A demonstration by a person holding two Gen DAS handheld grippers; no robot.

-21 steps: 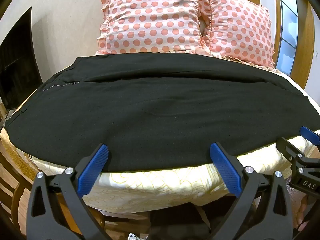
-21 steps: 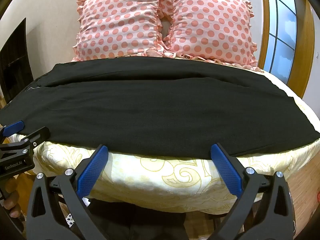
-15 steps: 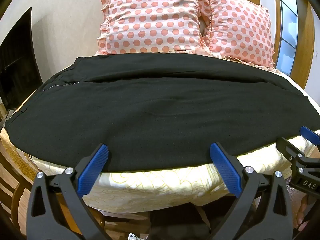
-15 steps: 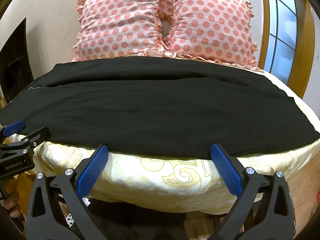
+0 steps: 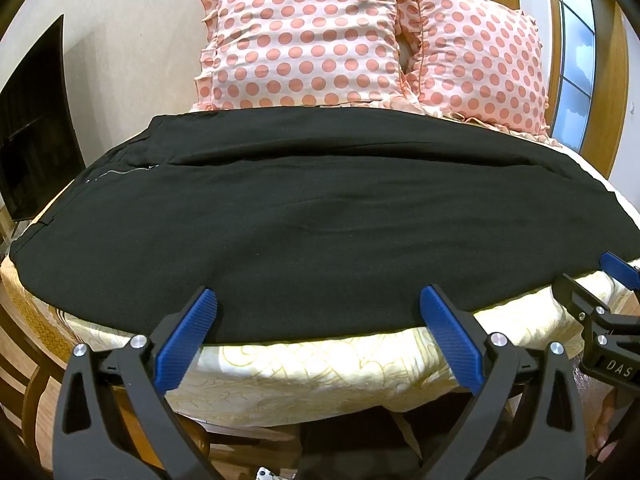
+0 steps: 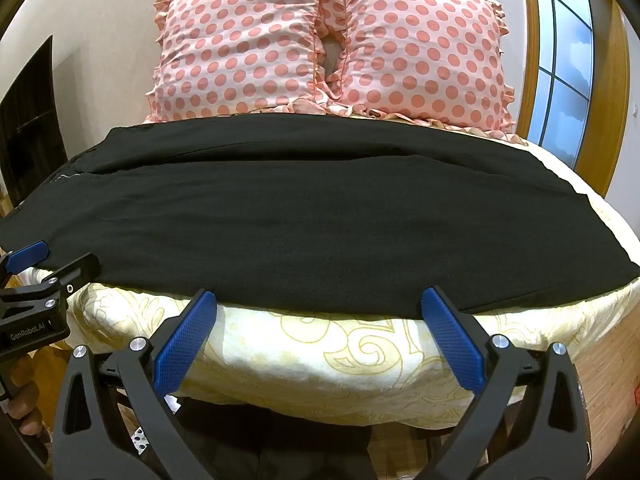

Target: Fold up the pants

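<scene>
A pair of black pants [image 5: 320, 216] is laid flat across a bed [image 5: 320, 372], spread lengthwise from left to right over a cream cover with a yellow swirl pattern. The waist end with a short zipper [image 5: 120, 171] is seen at the left; the leg ends reach the right side of the bed. The near edge of the pants runs just inside the near edge of the mattress, and a long crease line is seen along the far part of the cloth.

The left hand-held gripper [image 5: 318, 310] is held released, its 2 blue-padded fingers [image 5: 186, 340] spread wide with nothing between them. It is poised just in front of the near hem, tilted downward; whether the tips touch the cloth cannot be told. The right hand-held gripper [image 6: 320, 310] is likewise released, its fingers [image 6: 452, 340] wide apart and empty, poised at the near edge further to the right along the pants. Each hand-held gripper is seen at the edge of the other's view, beside the bed's near edge, and part of a hand [image 6: 24, 408] is seen below the left one.

Behind the pants, 2 pink polka-dot pillows [image 6: 332, 40] are propped side by side against the wall. A dark screen [image 5: 32, 128] is seen at the left, and a wood-framed window [image 6: 568, 72] at the right.
</scene>
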